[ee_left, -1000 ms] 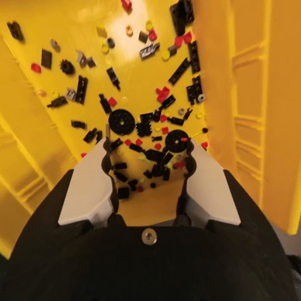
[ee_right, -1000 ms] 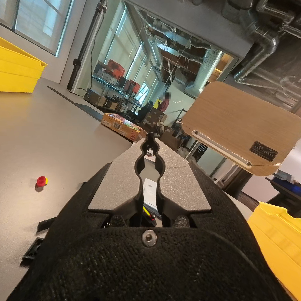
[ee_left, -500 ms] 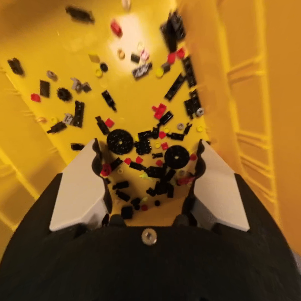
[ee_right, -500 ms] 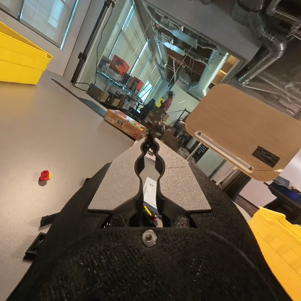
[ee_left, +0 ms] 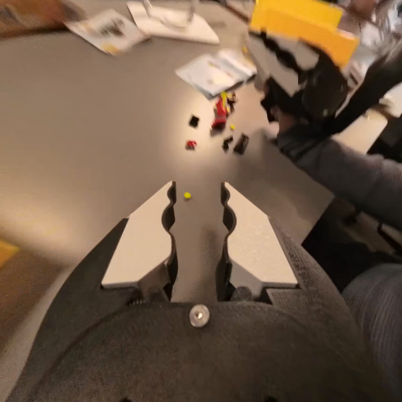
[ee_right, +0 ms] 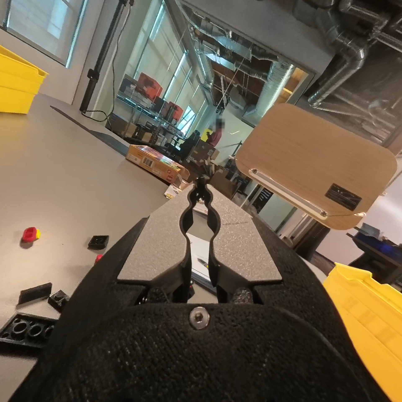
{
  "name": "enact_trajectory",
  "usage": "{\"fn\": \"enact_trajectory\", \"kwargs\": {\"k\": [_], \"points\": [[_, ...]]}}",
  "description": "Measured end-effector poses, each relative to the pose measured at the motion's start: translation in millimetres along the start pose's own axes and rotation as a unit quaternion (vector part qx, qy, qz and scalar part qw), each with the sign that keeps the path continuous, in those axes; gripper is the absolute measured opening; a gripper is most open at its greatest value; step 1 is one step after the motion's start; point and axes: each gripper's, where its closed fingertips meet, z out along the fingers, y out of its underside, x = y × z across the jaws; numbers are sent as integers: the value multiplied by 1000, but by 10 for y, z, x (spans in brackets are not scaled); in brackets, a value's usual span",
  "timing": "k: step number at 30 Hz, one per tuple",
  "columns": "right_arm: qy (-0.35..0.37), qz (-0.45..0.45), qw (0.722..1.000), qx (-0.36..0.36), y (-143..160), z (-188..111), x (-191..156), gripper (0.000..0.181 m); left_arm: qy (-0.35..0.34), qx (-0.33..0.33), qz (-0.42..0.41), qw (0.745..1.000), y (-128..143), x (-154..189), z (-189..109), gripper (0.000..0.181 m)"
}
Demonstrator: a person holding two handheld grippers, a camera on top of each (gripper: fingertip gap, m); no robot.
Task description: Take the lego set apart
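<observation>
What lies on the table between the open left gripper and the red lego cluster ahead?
Only loose bits: a small yellow stud just past the left gripper, then a red piece and black pieces short of the red lego cluster. Nothing tall blocks the way.

A matte grey surface [ee_right: 65, 165] runs toward tall glazed partitions [ee_right: 152, 71] and a window [ee_right: 41, 26] letting in daylight. Overhead, bare silver ducts [ee_right: 276, 87] and pipes [ee_right: 339, 54] cross an open ceiling. A black stand pole [ee_right: 97, 58] with a hanging cable rises by the grey wall. A rounded wooden panel [ee_right: 309, 161] juts in at right. Shelving [ee_right: 150, 104] with red boxes stands beyond the glass.
</observation>
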Motion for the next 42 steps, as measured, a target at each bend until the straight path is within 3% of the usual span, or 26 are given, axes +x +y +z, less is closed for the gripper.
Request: {"fn": "enact_trajectory", "kwargs": {"k": [2,6,10,15,26,29,31,33,36,38,42], "points": [[-2,5,1000,-6,28,14,-1,4,30,-50,-1,998,249,87,189,40],[-20,-7,1000,-7,27,23,-84,4,-12,-91,4,996,493,-95,391,40],[-30,-1,1000,-4,22,23,-112,4,-11,-85,-4,996,441,-143,449,28],[-33,9,999,-2,20,18,-112,4,-17,-107,56,993,449,-169,535,12],[-44,3,999,-4,26,32,-163,4,-8,-115,54,992,445,-201,521,7],[-43,4,999,2,3,26,-161,4,-87,1,79,993,-13,-393,139,7],[-45,0,999,3,-9,32,-185,4,-188,109,67,974,-451,-731,-424,6],[-52,-14,999,6,-32,32,-239,4,-289,151,38,944,-648,-1179,-992,6],[-74,-43,996,16,-88,21,-379,4,-352,39,-55,934,-363,-1848,-1289,6],[-87,-64,994,20,-109,14,-465,4,-342,-29,-119,932,-108,-2132,-1245,7],[-103,-84,991,24,-126,4,-557,3,-340,-141,-203,908,352,-2401,-1119,29]]}}
